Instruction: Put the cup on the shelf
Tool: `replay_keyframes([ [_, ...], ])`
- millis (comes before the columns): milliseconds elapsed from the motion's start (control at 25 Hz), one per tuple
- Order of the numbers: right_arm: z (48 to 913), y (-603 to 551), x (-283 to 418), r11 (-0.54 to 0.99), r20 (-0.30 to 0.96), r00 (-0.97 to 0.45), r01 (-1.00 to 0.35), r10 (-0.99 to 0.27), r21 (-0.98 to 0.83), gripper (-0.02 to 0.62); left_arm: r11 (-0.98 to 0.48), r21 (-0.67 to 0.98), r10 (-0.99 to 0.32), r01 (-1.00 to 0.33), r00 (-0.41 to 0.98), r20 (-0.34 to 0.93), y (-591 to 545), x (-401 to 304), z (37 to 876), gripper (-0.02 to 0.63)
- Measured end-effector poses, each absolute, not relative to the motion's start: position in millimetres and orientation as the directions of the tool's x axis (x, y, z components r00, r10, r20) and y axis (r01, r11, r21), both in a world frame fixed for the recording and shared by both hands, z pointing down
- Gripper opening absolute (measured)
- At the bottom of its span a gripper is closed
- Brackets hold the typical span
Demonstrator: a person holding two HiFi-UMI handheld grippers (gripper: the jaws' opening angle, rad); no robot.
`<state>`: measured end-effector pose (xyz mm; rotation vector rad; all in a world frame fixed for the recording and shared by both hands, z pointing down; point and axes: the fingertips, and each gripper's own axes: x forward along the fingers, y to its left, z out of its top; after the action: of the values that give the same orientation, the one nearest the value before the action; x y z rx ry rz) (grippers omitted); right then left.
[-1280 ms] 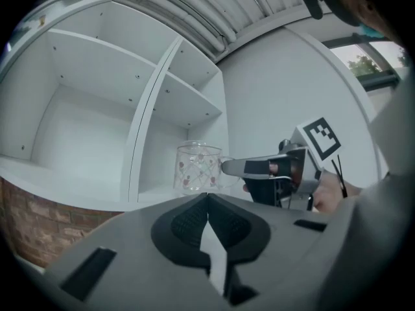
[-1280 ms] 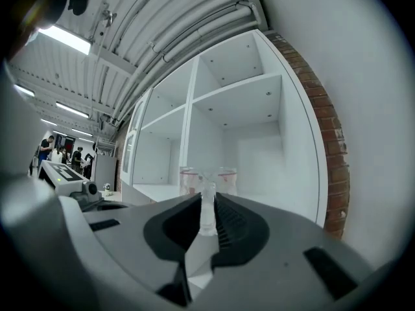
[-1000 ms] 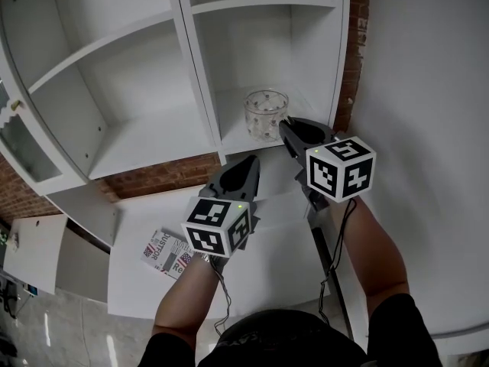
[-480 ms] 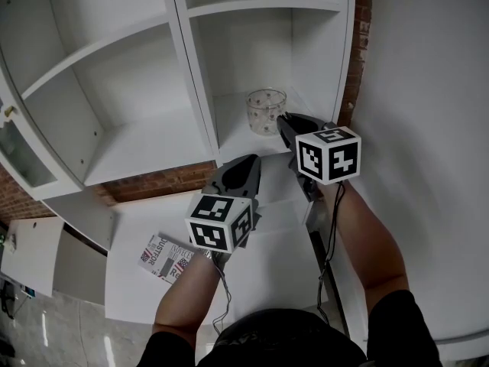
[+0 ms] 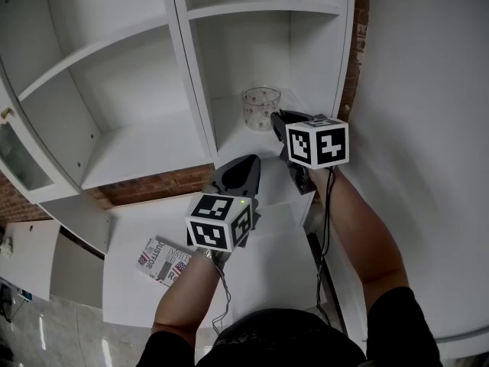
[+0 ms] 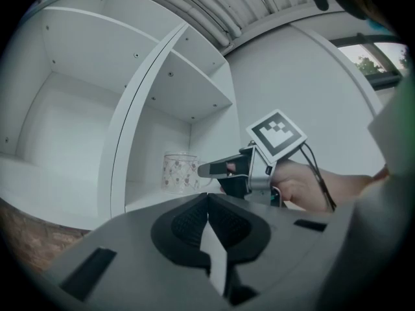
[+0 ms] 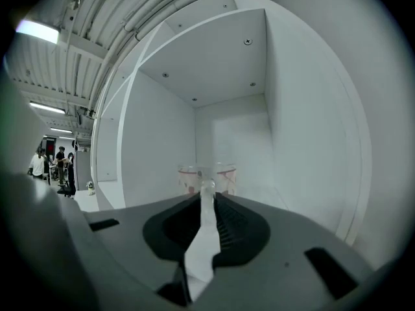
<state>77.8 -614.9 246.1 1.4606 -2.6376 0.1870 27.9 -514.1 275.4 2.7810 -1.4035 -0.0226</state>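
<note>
The cup (image 5: pixel 261 107) is a clear glass mug with small pink prints. It stands upright on the bottom board of the white shelf's (image 5: pixel 237 140) right compartment. My right gripper (image 5: pixel 275 119) reaches into that compartment from the front right. Its jaws hold the cup's handle between their tips, and they are just starting to open. In the right gripper view the cup (image 7: pixel 209 179) sits straight ahead of the narrow jaw gap. My left gripper (image 5: pixel 243 165) hovers lower, in front of the shelf, shut and empty. The left gripper view shows the cup (image 6: pixel 179 172) with the right gripper (image 6: pixel 204 169) at its side.
An upright divider (image 5: pixel 191 75) separates the right compartment from the wider left one. A glass door (image 5: pixel 15 155) hangs open at far left. A printed leaflet (image 5: pixel 163 260) lies on the white table (image 5: pixel 260 258) below the shelf. Brick wall (image 5: pixel 153 182) shows under the shelf.
My right gripper has pushed forward and left, deeper into the right compartment, taking the cup with it. The left gripper has stayed in place.
</note>
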Motion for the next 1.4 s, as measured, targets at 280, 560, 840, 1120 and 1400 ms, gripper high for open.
replay_keyframes([
  [280, 244, -621, 78, 0.488, 0.175, -0.485, -0.872, -0.857, -0.031, 0.051, -0.592, 0.031, -0.806, -0.805, 0.592, 0.007, -516, 23, 277, 0.006],
  [560, 240, -618, 76, 0.516, 0.139, -0.518, -0.855, -0.844, -0.053, 0.14, -0.593, 0.039, -0.804, -0.804, 0.594, 0.022, -512, 26, 281, 0.006],
  [840, 234, -606, 85, 0.501, 0.087, -0.503, -0.865, -0.86, -0.044, 0.163, -0.574, 0.041, -0.817, -0.818, 0.575, 0.025, -501, 18, 281, 0.006],
  [1120, 228, -561, 98, 0.445, -0.005, -0.446, -0.894, -0.895, 0.049, 0.0, -0.561, 0.06, -0.826, -0.826, 0.563, 0.027, -475, 4, 285, 0.006],
  [1400, 265, -495, 75, 0.421, -0.017, -0.422, -0.907, -0.907, 0.025, 0.0, -0.559, 0.067, -0.824, -0.826, 0.563, 0.063, -422, -34, 306, 0.006],
])
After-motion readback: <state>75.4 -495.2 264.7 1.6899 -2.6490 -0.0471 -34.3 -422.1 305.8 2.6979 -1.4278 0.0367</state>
